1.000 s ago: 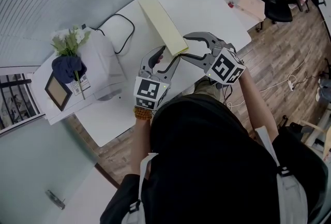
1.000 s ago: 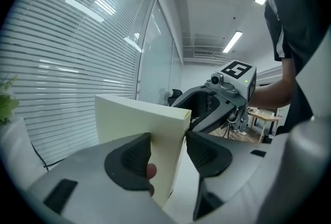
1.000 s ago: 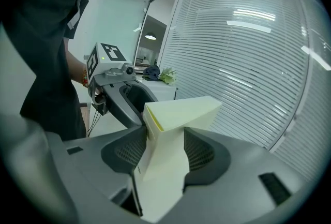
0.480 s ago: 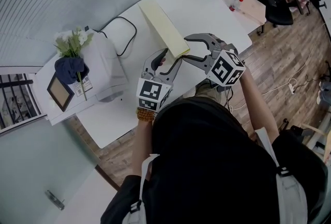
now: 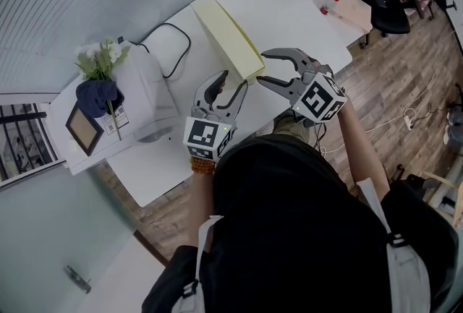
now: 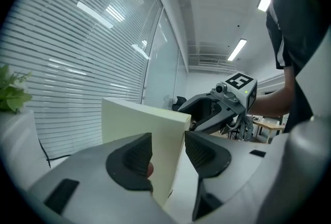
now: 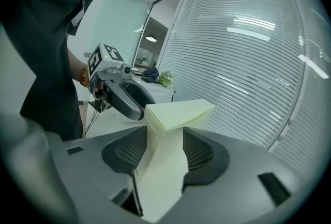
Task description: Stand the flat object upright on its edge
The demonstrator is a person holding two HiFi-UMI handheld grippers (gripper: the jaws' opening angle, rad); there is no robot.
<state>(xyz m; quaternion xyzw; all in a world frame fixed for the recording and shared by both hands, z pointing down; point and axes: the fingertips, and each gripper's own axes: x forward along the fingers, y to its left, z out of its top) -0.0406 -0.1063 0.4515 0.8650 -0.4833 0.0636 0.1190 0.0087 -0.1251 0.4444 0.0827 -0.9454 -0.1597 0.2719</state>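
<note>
Wood floor point(image 5: 405, 87), slatted blinds point(image 6: 77, 62) along one wall, and a white bench point(image 5: 289, 8). The pale yellow board point(image 5: 224, 29) is on the bench's near half, up on one long edge, with its long axis running away from the person toward the far left. Right claw point(image 5: 262, 67) pinches the near end. Left claw point(image 5: 235, 79) has just been closing but is spread, with the board's corner between the pads and not squeezed.
</note>
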